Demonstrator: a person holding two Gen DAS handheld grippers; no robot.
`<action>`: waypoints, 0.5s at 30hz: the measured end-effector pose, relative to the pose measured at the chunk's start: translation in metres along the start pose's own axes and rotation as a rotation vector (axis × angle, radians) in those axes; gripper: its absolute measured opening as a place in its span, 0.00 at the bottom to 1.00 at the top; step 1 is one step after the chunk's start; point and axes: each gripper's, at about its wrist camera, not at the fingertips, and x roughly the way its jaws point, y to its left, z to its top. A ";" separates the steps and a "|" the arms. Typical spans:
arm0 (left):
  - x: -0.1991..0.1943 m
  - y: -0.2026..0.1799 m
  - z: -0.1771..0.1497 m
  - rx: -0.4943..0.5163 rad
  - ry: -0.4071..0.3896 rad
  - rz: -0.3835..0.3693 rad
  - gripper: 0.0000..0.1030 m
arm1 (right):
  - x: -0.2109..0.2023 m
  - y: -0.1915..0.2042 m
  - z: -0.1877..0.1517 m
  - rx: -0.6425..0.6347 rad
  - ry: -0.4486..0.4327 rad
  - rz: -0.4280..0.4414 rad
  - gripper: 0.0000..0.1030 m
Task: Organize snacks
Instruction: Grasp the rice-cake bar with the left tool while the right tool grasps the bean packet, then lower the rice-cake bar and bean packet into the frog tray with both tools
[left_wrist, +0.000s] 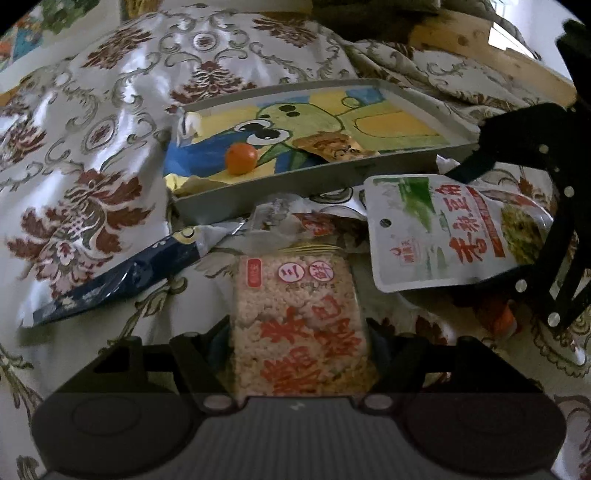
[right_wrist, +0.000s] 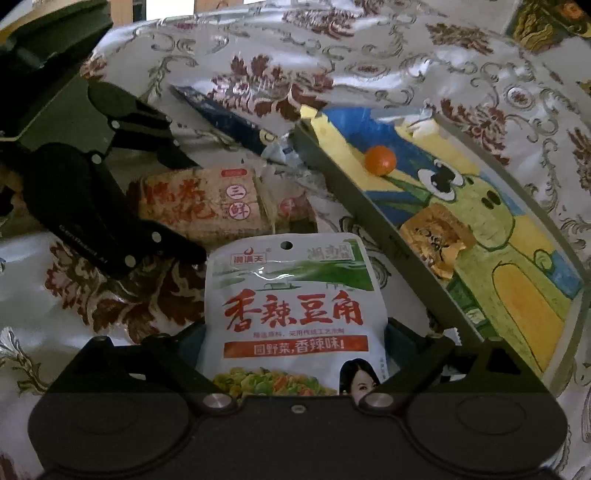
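The rice cake (left_wrist: 299, 325) is gripped between the fingers of the left tongs (left_wrist: 299, 350), and the white pouch (right_wrist: 295, 314) is clasped at its lower edges by the right tongs (right_wrist: 295, 354) (each set standing fairly wide around its packet). Both packets are seen over the floral cloth (left_wrist: 92, 129), just beside the tray (left_wrist: 258, 188), in which 1 orange ball (left_wrist: 241, 158) and 1 orange wrapper (left_wrist: 332, 146) lie; a blue packet (left_wrist: 122, 273) lies near the tray's corner.
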 end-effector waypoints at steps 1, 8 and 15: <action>-0.002 0.001 -0.001 -0.008 0.002 0.005 0.74 | -0.002 0.000 0.000 0.009 -0.006 0.001 0.92; -0.022 0.006 -0.009 -0.074 0.004 0.000 0.74 | -0.015 -0.001 0.001 0.056 -0.060 -0.022 0.92; -0.042 0.019 -0.006 -0.157 -0.062 -0.004 0.74 | -0.024 -0.004 0.005 0.094 -0.102 -0.046 0.92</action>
